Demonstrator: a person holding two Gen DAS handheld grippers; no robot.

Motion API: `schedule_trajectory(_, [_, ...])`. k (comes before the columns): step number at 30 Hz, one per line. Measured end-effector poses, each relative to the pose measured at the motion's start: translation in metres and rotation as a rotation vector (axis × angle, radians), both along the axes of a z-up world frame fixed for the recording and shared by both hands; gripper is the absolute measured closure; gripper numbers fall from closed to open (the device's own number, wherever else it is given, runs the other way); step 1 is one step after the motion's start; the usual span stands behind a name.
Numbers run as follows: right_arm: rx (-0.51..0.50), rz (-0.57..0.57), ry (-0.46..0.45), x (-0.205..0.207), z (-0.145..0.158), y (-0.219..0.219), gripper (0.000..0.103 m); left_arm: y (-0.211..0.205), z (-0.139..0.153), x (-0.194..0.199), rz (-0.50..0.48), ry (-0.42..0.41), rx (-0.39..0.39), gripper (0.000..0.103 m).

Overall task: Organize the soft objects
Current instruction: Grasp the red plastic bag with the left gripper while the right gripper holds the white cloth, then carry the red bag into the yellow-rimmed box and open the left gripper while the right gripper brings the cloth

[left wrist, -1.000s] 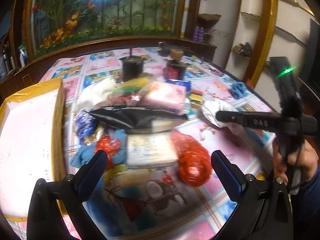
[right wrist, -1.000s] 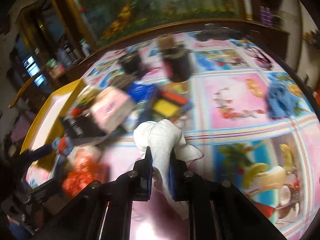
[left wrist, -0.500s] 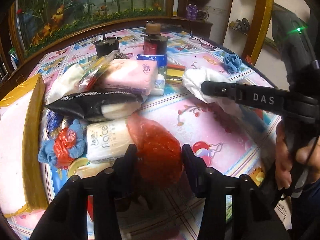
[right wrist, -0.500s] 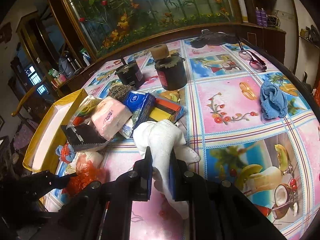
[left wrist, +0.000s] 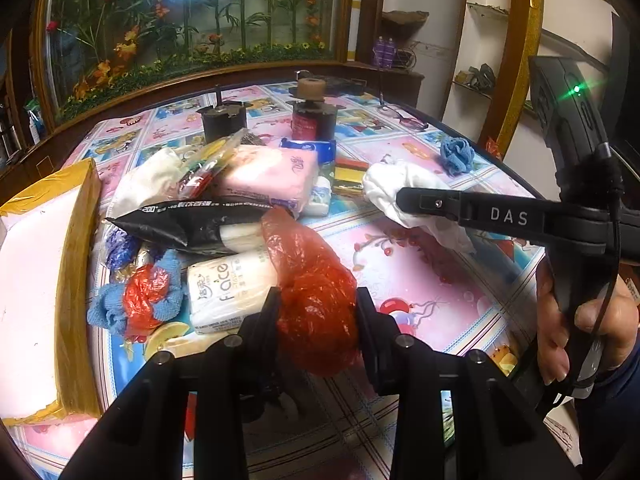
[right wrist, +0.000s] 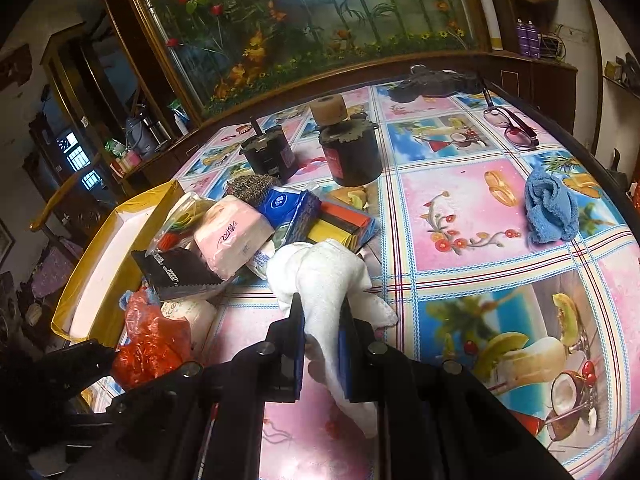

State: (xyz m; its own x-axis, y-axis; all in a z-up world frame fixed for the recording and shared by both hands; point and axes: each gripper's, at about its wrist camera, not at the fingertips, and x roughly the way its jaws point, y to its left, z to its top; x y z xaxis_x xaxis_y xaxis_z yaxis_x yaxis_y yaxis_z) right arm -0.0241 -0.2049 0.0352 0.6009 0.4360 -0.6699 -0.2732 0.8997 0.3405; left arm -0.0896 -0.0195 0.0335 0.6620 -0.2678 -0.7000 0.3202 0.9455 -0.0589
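Your left tongs (left wrist: pixel 316 312) clamp the red bag (left wrist: pixel 316 292), right tongs (right wrist: pixel 322 320) the white cloth (right wrist: pixel 320 268); box (left wrist: pixel 28 280) bare, pile (left wrist: pixel 240 200) unsorted.

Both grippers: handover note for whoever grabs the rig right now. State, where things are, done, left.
Left gripper: shut on the red plastic bag, at the near edge of the pile.
Right gripper: shut on the white cloth, held beside the pile.
Pile, touching and overlapping: pink tissue pack, black pouch, white tissue roll pack, blue cloth wrapped round red plastic. A separate blue cloth lies alone, far right.
Yellow-edged box at left; what is visible of its inside holds nothing.
Done: two items gripped. Left: place both, then sort the rest.
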Motion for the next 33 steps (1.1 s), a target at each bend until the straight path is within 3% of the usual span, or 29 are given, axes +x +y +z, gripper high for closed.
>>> schedule_trajectory(7, [0.004, 0.002, -0.014, -0.001, 0.001, -0.001, 0.089, 0.006, 0.004, 0.002, 0.035, -0.036, 0.026, 0.068])
schedule_trajectory(12, [0.003, 0.007, -0.014, -0.002, 0.001, 0.001, 0.089, 0.019, 0.004, 0.011, 0.055, -0.009, -0.03, 0.068])
schedule_trajectory(21, [0.009, 0.003, -0.005, 0.0, 0.001, 0.002, 0.089, 0.014, 0.006, 0.003, 0.017, -0.045, -0.011, 0.068])
schedule_trajectory(33, [0.0, -0.034, -0.009, 0.001, 0.001, 0.0, 0.089, 0.026, 0.011, 0.0, 0.041, -0.06, -0.072, 0.068])
